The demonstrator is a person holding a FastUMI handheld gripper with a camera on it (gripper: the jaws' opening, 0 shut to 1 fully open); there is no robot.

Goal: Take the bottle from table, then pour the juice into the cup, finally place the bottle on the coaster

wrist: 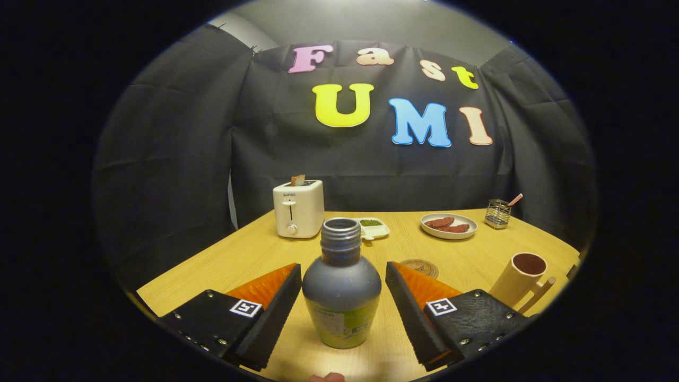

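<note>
The bottle (341,289) stands upright and uncapped on the tabletop (467,254), right between the fingers of my hand-held gripper (343,310), which is spread wide with a gap on each side and touches nothing yet. To grip well I judge I should close evenly on the broad belly, below the neck, and keep it level, since the open mouth would spill. The coaster (420,267) lies just beyond the right finger, and the cup (521,277) stands farther right, near the edge. Behind them are a toaster (298,208), a small dish (373,227), a plate (449,225) with food and a wire holder (497,213), all well apart. The wood surface looks smooth and flat.
</note>
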